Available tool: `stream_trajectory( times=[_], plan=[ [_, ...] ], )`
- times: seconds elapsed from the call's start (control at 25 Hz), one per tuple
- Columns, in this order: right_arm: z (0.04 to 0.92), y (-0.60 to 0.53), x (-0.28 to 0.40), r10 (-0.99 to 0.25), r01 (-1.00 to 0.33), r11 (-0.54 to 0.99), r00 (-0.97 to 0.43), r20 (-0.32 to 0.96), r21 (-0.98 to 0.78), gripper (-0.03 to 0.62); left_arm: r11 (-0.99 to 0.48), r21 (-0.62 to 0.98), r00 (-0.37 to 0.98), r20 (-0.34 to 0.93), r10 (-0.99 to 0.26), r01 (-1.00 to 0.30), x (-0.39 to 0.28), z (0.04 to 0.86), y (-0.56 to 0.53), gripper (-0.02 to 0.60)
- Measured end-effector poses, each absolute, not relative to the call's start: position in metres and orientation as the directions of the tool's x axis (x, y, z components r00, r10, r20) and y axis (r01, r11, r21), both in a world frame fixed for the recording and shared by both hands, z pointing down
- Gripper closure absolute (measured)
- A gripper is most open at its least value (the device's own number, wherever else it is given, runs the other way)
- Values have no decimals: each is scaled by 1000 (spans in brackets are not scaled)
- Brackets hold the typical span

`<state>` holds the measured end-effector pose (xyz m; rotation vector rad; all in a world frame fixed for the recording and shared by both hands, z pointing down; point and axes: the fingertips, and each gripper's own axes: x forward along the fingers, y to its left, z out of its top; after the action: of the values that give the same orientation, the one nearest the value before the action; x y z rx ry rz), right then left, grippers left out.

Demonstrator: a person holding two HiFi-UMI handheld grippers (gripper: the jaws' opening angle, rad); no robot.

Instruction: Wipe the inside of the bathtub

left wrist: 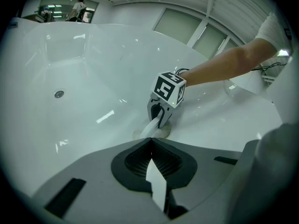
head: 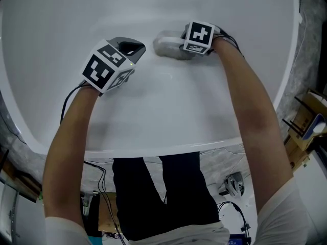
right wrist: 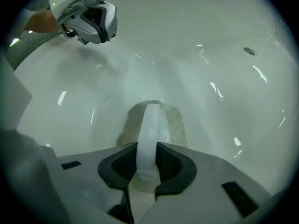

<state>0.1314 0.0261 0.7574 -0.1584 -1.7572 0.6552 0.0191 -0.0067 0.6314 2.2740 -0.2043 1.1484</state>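
Observation:
The white bathtub [head: 168,111] fills the head view. My right gripper [head: 176,47] is shut on the white looped handle [right wrist: 149,134] of a greyish, speckled cleaning pad [right wrist: 174,121]. The pad [head: 164,46] lies pressed flat on the tub's inner surface. In the left gripper view the pad [left wrist: 161,132] shows under the right gripper [left wrist: 159,118]. My left gripper [head: 130,49] hovers just left of the pad, jaws shut together with nothing between them [left wrist: 150,146]. From the right gripper view it hangs above the tub wall [right wrist: 93,22].
A small round metal fitting [left wrist: 59,94] sits in the tub's far wall. The tub's near rim [head: 153,149] runs in front of the person's legs. Cables and a cardboard box [head: 306,121] lie on the floor outside. People stand far behind [left wrist: 79,6].

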Motion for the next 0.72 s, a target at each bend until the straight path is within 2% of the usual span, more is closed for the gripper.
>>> stream_trajectory(
  times=[0.72],
  plan=[
    [691,43,126,480,-176,814,-336,811,-554,494,-818,436,622,772,127,-374,20,586,4,569]
  ],
)
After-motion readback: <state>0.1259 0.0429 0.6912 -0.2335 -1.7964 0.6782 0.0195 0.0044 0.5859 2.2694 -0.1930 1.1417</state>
